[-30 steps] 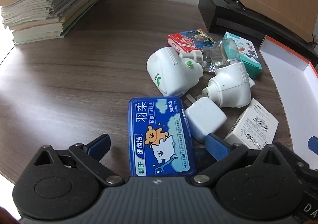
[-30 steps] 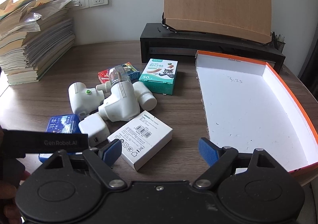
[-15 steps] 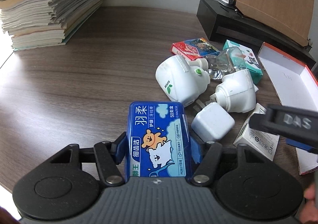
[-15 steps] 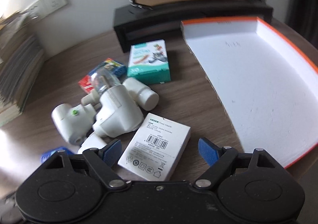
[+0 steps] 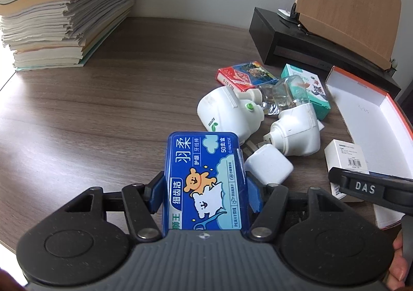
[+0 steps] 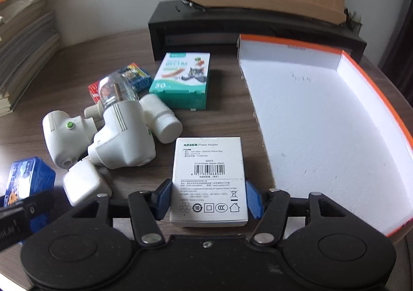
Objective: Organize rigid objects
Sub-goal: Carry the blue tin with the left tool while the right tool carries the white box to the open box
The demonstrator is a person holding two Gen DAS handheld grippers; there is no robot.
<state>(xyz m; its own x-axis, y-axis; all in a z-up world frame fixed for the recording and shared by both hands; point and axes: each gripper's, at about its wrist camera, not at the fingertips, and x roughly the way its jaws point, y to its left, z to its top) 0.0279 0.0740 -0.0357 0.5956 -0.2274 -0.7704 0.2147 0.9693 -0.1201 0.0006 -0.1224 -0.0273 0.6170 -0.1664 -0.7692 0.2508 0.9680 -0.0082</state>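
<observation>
Moved: left gripper (image 5: pixel 204 194) has clamped the floss box (image 5: pixel 204 177).
Right gripper (image 6: pixel 206 199): closing around adapter box (image 6: pixel 207 180), pads nearly touching.
Tray (image 6: pixel 322 136): 2 o'clock, right hand nearer.

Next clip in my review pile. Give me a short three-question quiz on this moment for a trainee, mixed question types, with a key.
1. True or false: the left hand-held gripper is clamped on the blue floss-pick case.
2. Which item lies between the fingers of the right hand-held gripper? A) teal box B) white power adapter box C) playing cards
3. Fill in: the orange-rimmed tray holds ____ of the items.

Key
1. True; both pads press its sides.
2. B, the white power adapter box; the jaws are closing on it.
3. None; its white floor is bare.
</observation>
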